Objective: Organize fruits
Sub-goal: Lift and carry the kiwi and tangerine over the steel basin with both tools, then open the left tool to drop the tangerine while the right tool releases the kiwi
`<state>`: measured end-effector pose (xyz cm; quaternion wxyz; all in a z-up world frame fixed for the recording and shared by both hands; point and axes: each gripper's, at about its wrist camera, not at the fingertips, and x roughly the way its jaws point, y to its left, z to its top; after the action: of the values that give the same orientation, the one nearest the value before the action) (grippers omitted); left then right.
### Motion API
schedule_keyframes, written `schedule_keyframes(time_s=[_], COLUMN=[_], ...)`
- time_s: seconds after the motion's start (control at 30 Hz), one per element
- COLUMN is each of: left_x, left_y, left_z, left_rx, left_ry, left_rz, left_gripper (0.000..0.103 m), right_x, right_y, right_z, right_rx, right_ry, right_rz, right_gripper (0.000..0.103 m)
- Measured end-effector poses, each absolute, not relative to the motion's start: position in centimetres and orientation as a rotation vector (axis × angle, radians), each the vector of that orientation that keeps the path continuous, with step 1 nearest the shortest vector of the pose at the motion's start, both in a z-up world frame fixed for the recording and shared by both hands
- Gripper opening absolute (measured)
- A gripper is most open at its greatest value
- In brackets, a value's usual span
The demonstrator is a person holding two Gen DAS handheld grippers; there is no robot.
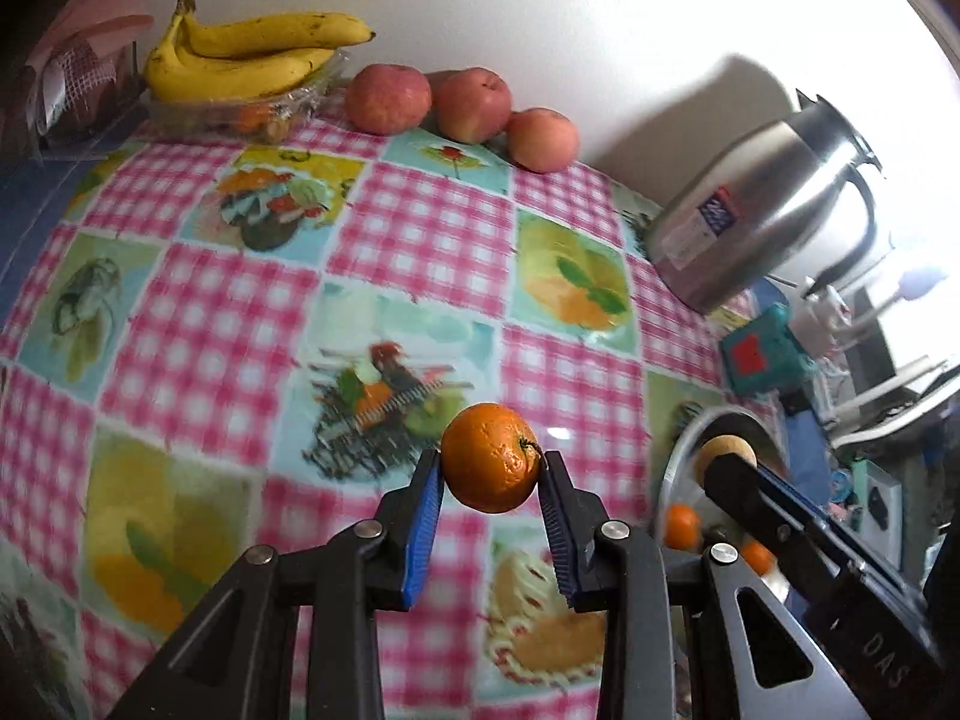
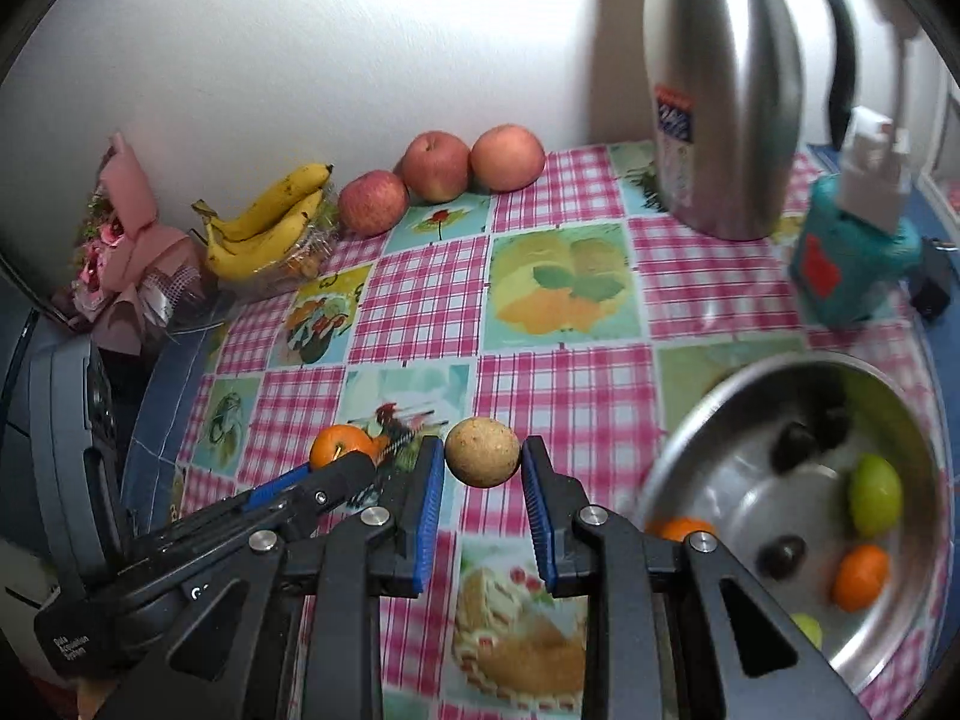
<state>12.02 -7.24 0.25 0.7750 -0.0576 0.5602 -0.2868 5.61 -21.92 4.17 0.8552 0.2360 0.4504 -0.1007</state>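
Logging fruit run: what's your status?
Left tongs shut on orange. Right tongs shut on tan fruit. Bowl right, path clear.

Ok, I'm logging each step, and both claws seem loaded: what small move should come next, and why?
Probably carry the right claw sideways over the metal bowl. It is shut on a round brown fruit, the bowl beside it already holds oranges and green fruit, and it is nearer than the left claw, which is shut on an orange.
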Motion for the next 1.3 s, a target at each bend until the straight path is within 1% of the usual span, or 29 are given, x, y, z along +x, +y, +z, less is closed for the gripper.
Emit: schedule_keyframes(time_s=[0.13, 0.3, 0.5, 0.7, 0.9, 1.07, 1.13, 1.27, 1.3], left_x=[10.2, 7.9, 5.1, 2.3, 1.1, 1.4, 1.6, 1.8, 1.9], left_y=[-8.0, -9.7, -13.7, -17.8, -19.2, -18.5, -17.9, -16.5, -15.9], left_z=[0.5, 0.9, 0.7, -0.6, -1.9, -1.8, -1.6, -1.1, -0.9], left_rx=[-0.145, -0.132, -0.048, 0.068, 0.109, 0.097, 0.082, 0.072, 0.089], left_ry=[1.23, 1.233, 1.236, 1.271, 1.306, 1.313, 1.313, 1.299, 1.28], left_rz=[-0.659, -0.701, -0.793, -0.862, -0.879, -0.871, -0.867, -0.828, -0.798], left_gripper=[0.035, 0.035, 0.035, 0.035, 0.036, 0.042, 0.055, 0.057, 0.06], right_x=[2.6, -0.3, -3.8, -6.3, -7.6, -7.7, -7.9, -8.0, -8.1], right_y=[-21.1, -21.1, -23.8, -26.6, -27.4, -26.8, -26.6, -26.2, -26.1], right_z=[5.3, 5.2, 3.7, 1.1, -0.7, -0.7, -0.6, -0.1, -0.1], right_rx=[0.464, 0.456, 0.46, 0.483, 0.521, 0.495, 0.496, 0.495, 0.492], right_ry=[0.918, 0.912, 0.943, 1.028, 1.079, 1.09, 1.084, 1.071, 1.069], right_rz=[-0.243, -0.286, -0.404, -0.507, -0.517, -0.518, -0.516, -0.51, -0.512], right_gripper=[0.027, 0.027, 0.027, 0.027, 0.028, 0.028, 0.028, 0.03, 0.03])
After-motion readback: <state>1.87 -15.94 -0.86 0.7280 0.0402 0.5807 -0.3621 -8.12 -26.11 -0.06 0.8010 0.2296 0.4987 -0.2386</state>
